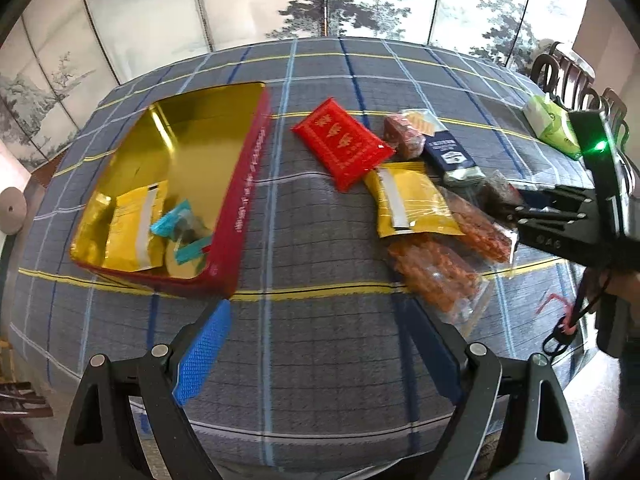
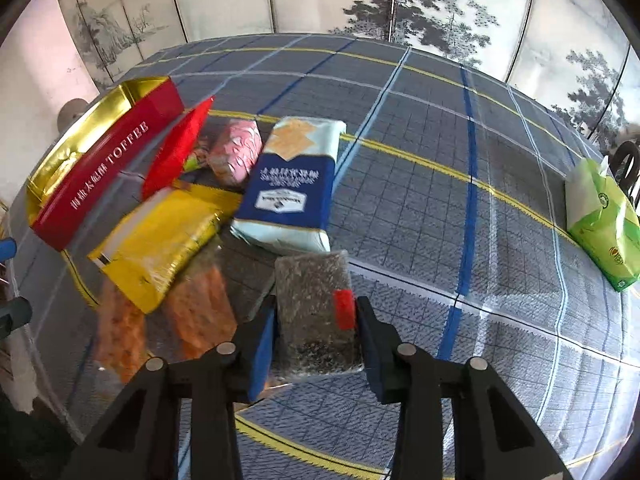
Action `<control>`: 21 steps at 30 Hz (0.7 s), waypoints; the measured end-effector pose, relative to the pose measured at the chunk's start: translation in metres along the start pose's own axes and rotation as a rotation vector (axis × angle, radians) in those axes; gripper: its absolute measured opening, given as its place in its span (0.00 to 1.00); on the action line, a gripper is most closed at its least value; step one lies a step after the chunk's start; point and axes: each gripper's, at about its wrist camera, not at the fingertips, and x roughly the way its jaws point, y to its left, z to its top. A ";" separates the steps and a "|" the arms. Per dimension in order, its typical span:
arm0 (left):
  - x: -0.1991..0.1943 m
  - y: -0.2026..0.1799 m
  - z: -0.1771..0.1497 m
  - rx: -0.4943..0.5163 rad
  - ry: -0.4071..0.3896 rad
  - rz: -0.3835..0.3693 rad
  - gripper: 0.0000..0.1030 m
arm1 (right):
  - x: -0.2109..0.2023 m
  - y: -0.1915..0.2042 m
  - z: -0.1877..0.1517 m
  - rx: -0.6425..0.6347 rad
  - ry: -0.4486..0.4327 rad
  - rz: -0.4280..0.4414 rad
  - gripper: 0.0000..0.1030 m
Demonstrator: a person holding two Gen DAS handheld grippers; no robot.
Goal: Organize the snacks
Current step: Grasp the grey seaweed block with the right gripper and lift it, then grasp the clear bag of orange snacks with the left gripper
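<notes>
A red toffee tin (image 1: pixel 240 200) with a gold inside lies open at the left and holds a yellow packet (image 1: pixel 132 232) and small teal-wrapped sweets (image 1: pixel 180 228). It also shows in the right wrist view (image 2: pixel 100 172). Loose snacks lie to its right: a red pouch (image 1: pixel 344 144), a yellow packet (image 1: pixel 412 204), orange snack bags (image 1: pixel 436 272) and a blue cracker pack (image 2: pixel 292 188). My left gripper (image 1: pixel 320 344) is open and empty above the cloth. My right gripper (image 2: pixel 316 328) is shut on a dark seaweed-like snack pack (image 2: pixel 316 308).
A green tissue pack (image 2: pixel 604 224) lies at the far right of the plaid tablecloth (image 2: pixel 440 128). A pink wrapped snack (image 2: pixel 236 152) sits behind the cracker pack. Dark chairs (image 1: pixel 576 76) stand past the table's right edge. A painted folding screen stands behind.
</notes>
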 end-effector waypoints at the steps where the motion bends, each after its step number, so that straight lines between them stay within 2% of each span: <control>1: 0.001 -0.003 0.001 0.003 0.001 -0.007 0.84 | 0.000 0.000 0.000 -0.005 -0.012 0.002 0.36; 6: 0.005 -0.015 0.003 0.010 0.009 -0.031 0.84 | -0.002 -0.001 -0.005 -0.014 -0.044 0.002 0.35; 16: 0.015 -0.029 0.007 -0.023 0.058 -0.077 0.84 | 0.001 -0.040 -0.008 0.099 -0.142 -0.128 0.34; 21: 0.024 -0.033 0.016 -0.078 0.095 -0.115 0.85 | 0.002 -0.054 -0.008 0.135 -0.173 -0.142 0.34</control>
